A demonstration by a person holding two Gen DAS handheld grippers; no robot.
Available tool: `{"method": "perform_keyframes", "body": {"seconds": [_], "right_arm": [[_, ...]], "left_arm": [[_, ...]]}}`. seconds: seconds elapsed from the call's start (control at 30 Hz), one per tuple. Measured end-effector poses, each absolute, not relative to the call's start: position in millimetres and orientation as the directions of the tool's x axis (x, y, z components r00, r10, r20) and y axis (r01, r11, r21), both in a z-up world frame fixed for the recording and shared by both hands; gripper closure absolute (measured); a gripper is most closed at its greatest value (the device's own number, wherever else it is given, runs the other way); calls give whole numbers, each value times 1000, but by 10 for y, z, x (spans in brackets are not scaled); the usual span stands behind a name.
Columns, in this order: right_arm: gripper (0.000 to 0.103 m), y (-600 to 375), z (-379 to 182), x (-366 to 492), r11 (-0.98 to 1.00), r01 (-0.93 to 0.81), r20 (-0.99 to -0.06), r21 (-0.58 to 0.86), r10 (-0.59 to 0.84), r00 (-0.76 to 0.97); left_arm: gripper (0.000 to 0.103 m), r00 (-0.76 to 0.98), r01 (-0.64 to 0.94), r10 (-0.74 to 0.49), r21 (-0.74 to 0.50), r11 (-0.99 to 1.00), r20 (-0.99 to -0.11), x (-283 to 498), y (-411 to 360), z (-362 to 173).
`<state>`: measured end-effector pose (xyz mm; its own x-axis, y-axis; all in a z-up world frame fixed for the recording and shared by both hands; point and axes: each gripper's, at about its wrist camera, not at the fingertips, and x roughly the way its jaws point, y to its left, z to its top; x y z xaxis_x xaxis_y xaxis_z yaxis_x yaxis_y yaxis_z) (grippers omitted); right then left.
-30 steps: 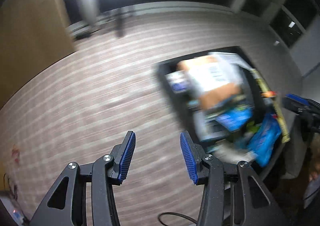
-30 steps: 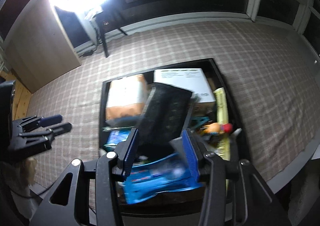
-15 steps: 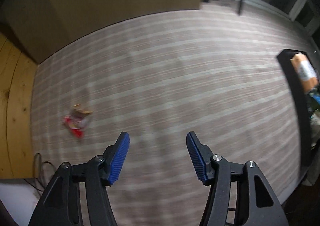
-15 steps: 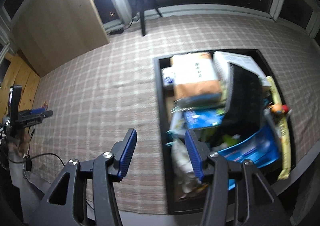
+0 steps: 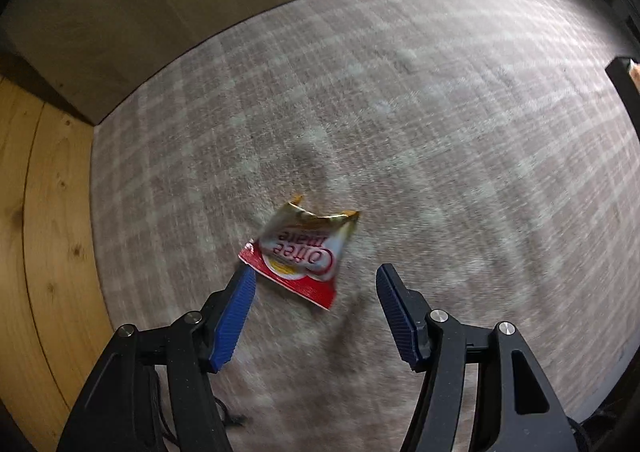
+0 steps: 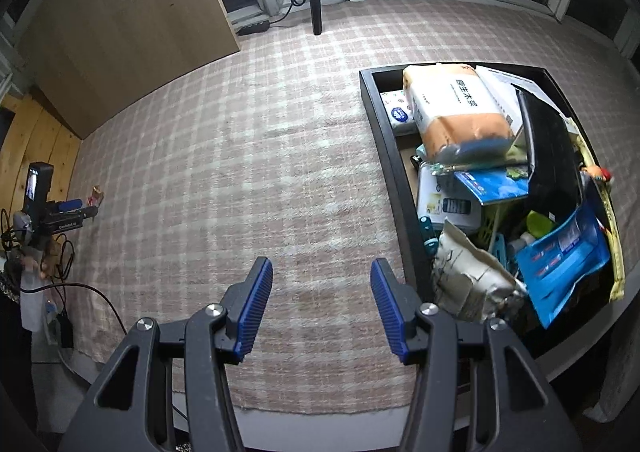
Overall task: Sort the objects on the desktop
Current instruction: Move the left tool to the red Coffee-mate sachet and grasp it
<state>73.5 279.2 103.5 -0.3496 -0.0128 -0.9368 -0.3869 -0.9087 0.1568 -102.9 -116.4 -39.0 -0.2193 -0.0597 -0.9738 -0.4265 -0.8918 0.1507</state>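
A: Since a second ago our left gripper [image 5: 316, 284] has swung away from the black tray [image 6: 394, 180] to a red sachet [image 5: 302, 254] lying alone on the checked cloth [image 5: 400, 132], far from the tray.

B: Its jaws gape, holding nothing; our right gripper [image 6: 320, 288] waits parted beside the tray. The tray is crammed already; the sachet remains unsorted.
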Motion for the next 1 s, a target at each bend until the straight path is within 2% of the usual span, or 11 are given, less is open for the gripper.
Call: {"method": "perform_keyframes", "body": {"seconds": [0.1, 0.33, 0.4, 0.5, 0.73, 0.8, 0.97, 1.0], "right_arm": [[53, 2778, 1032, 735, -898, -406, -938, 171, -22, -346], [53, 2673, 1054, 745, -893, -417, -939, 168, -17, -342], [53, 2654, 1067, 750, -891, -421, -938, 168, -13, -346], [53, 2644, 1068, 739, -891, -421, -936, 168, -11, -351], [53, 2578, 1071, 653, -896, -410, -932, 172, -13, -362], [53, 2539, 1089, 609, -899, -402, -931, 173, -16, -365], [53, 2463, 1131, 555, -907, -383, -927, 176, -22, -374], [53, 2455, 1136, 554, -907, -382, -926, 177, -23, -376]], "left_arm": [[40, -203, -442, -72, 157, -883, -977, -1110, -1159, -502], [39, -162, -413, 29, 41, -910, -986, -1265, -1238, -546], [49, -151, -409, 63, 4, -913, -987, -1246, -1257, -551], [58, -168, -406, 60, 13, -914, -984, -1174, -1250, -547], [66, -180, -390, 54, 21, -920, -982, -866, -1111, -516], [84, -176, -402, 70, 7, -916, -982, -869, -1093, -480], [88, -174, -394, 72, 3, -919, -982, -593, -1044, -443], [96, -179, -381, 66, 7, -924, -982, -558, -1049, -426]]}}
